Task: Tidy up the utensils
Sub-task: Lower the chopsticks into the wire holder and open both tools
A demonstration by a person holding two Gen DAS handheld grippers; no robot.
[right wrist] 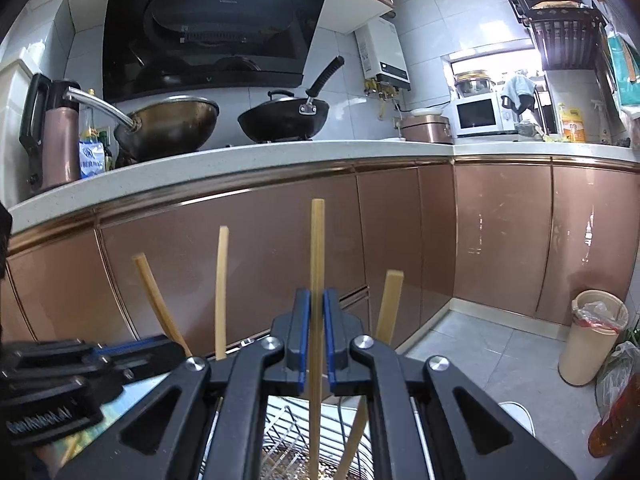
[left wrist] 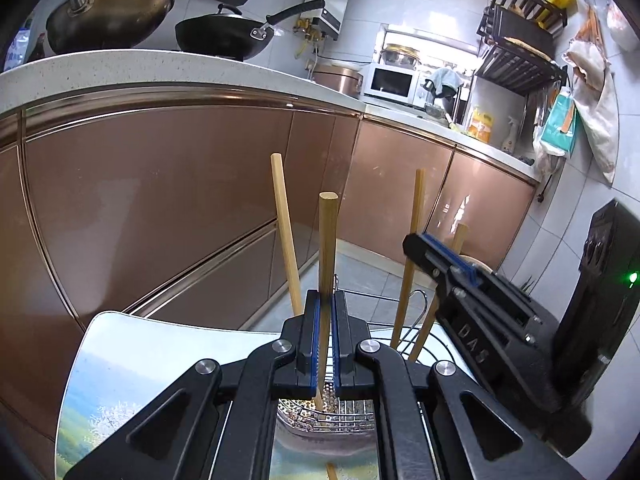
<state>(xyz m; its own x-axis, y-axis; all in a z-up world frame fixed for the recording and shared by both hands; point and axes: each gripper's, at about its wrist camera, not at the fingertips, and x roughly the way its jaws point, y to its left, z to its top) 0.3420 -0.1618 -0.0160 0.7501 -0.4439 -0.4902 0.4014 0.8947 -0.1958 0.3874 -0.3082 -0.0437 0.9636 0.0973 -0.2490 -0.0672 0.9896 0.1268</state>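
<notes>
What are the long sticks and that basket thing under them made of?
The sticks look like pale bamboo or wood: the chopstick in the left gripper is matte tan with a cut, grainy end. The basket looks like shiny steel wire, silvery with bright glints.

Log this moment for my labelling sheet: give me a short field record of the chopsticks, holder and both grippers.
left gripper: shut on a wooden chopstick, held upright
right gripper: shut on another wooden chopstick, held upright
holder: perforated metal basket below both grippers
held chopsticks' lower ends: reach down into the basket
loose chopsticks: two more stand leaning in the basket
surface: tray with landscape print
background: copper-coloured cabinets
</notes>
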